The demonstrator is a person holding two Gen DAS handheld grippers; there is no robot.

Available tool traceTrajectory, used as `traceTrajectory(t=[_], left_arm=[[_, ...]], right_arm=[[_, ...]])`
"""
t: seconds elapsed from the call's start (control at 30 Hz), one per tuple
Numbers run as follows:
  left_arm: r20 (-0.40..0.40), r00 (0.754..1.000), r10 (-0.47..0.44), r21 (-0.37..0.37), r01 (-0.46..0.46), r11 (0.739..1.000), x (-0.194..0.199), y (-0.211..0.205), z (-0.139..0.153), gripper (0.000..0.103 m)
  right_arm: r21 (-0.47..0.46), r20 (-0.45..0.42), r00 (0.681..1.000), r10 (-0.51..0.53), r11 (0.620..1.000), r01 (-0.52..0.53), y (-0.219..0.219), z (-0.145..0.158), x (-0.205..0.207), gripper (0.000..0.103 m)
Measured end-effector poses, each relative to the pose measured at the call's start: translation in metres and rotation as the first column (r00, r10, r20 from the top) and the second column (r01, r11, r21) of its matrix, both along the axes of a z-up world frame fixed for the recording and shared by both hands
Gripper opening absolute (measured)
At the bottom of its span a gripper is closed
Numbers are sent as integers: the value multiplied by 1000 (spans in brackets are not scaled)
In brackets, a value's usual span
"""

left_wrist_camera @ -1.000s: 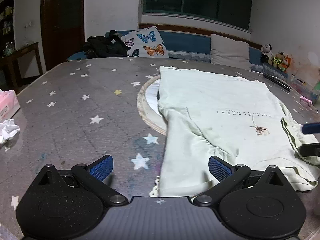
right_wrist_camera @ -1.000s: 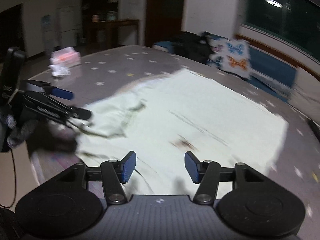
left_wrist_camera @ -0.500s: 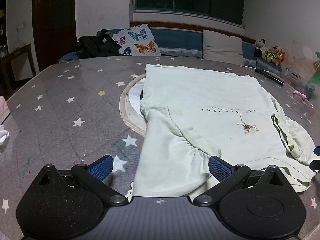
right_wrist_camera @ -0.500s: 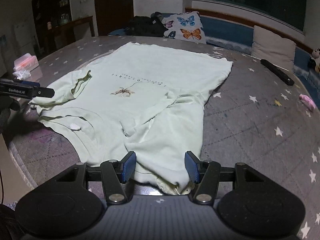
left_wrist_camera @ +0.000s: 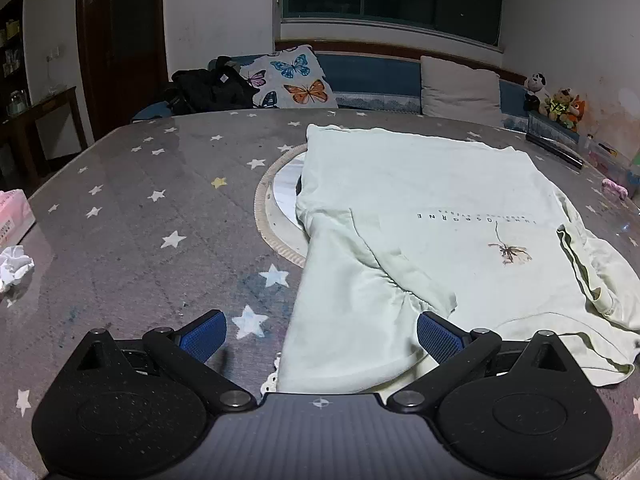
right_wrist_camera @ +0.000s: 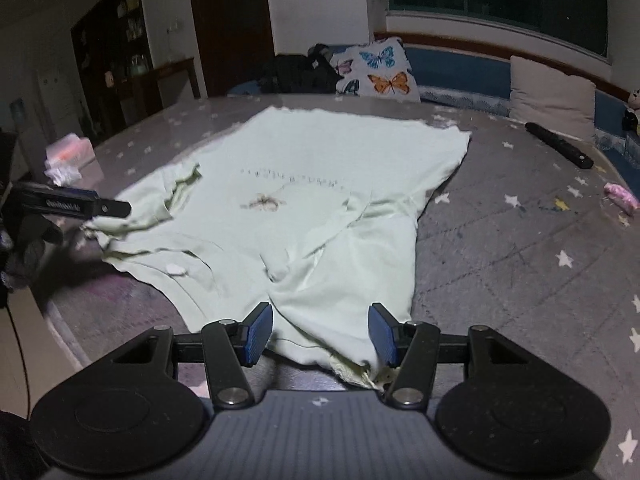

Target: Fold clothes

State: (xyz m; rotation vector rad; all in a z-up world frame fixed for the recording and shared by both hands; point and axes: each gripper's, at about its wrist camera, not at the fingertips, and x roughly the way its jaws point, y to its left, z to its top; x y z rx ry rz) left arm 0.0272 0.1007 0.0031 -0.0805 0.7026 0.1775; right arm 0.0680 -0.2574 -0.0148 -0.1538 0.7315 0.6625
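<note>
Hovering now over shirt point(right_wrist_camera: 328, 200) sleeve after swinging across: right tongs point(right_wrist_camera: 320, 334) half-open, left tongs point(left_wrist_camera: 320, 332) wide, both empty.

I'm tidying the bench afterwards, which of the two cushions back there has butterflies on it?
The white cushion printed with blue and orange butterflies, beside the black bag. The other cushion, farther right, is plain beige.
</note>
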Motion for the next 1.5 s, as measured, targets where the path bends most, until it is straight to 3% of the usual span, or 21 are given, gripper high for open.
traceTrajectory(t=[0.17,0.3,0.47,0.6,0.93,1.17,1.5], left_arm=[[-7,1000,0,-1,0,1000,1,-1,-2,103],[-10,1000,0,-7,0,1000,1,0,-3,103],[-19,1000,-4,-5,4,1000,1,-2,-6,103],[-26,1000,-8,-1,8,1000,0,-2,-7,103],[-22,999,-42,-35,41,999,-4,0,-4,102],[-25,998,-50,-57,49,997,-5,2,-5,91],[-31,997,-67,-44,66,997,-5,8,-5,88]], right_arm=[[10,42,999,-11,1000,10,-7,7,-12,52],[-48,35,997,-63,997,65,-15,3,-16,51],[-42,7,983,-184,982,184,-32,-5,-13,34],[-34,-28,972,-232,972,231,-42,-10,-11,33],[18,59,986,-156,988,155,-29,17,-6,33],[-9,90,993,-76,997,77,14,12,37,33],[-77,58,997,-55,995,59,45,-14,78,34]])
